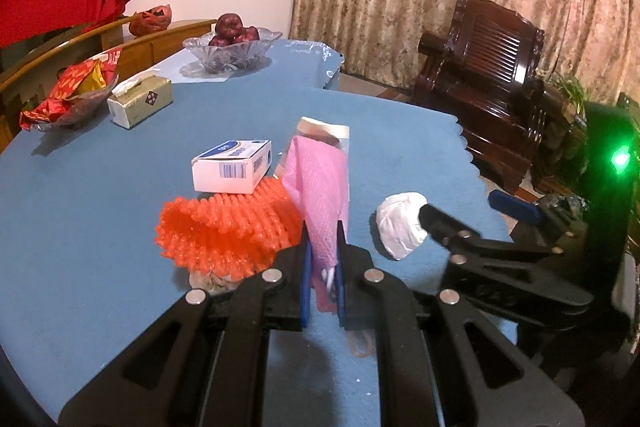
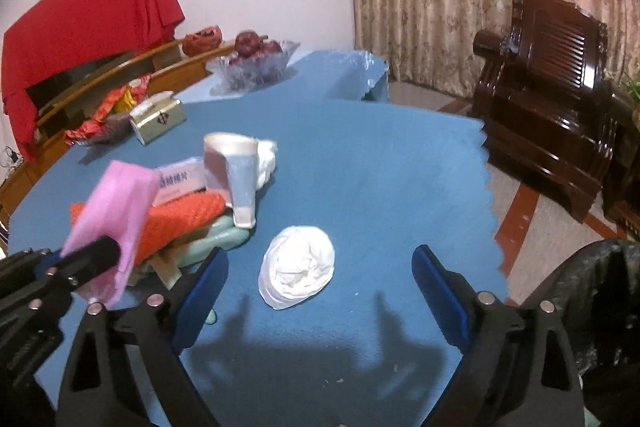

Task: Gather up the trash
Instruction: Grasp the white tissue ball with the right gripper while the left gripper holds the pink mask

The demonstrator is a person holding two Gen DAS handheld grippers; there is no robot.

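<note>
**While the Left Claw Holds Pink Netting, the White Wad Lies Dead Ahead of the Right**

Although several scraps crowd the blue cloth-covered table (image 2: 360, 163), only one concerns the coming move; entries follow.

Item one: crumpled white tissue wad (image 2: 297, 266), roundish, resting alone on the cloth; it lies straight ahead of the right gripper (image 2: 320, 291), centred between the two blue pads and a little beyond their tips, touching neither; its slightly longer axis runs along the reach, so the narrower width faces the pads.

Item two: right gripper, jaws standing wide, nothing between them; by far the nearer claw to the wad; judged ready to advance and close.

Item three: left gripper (image 1: 323, 267), jaws narrow, pinched on a pink foam-net sleeve (image 1: 320, 187) held upright above the table; occupied, hence unfit for the wad.

Item four: remaining litter, left of the wad and apart from it; orange foam net (image 1: 224, 227), white-and-blue cardboard box (image 1: 232, 167), overturned paper cup (image 2: 236, 171).

Item five: dark bin bag (image 2: 600, 307), at the right edge, off the table; likely destination, though mostly hidden.
</note>
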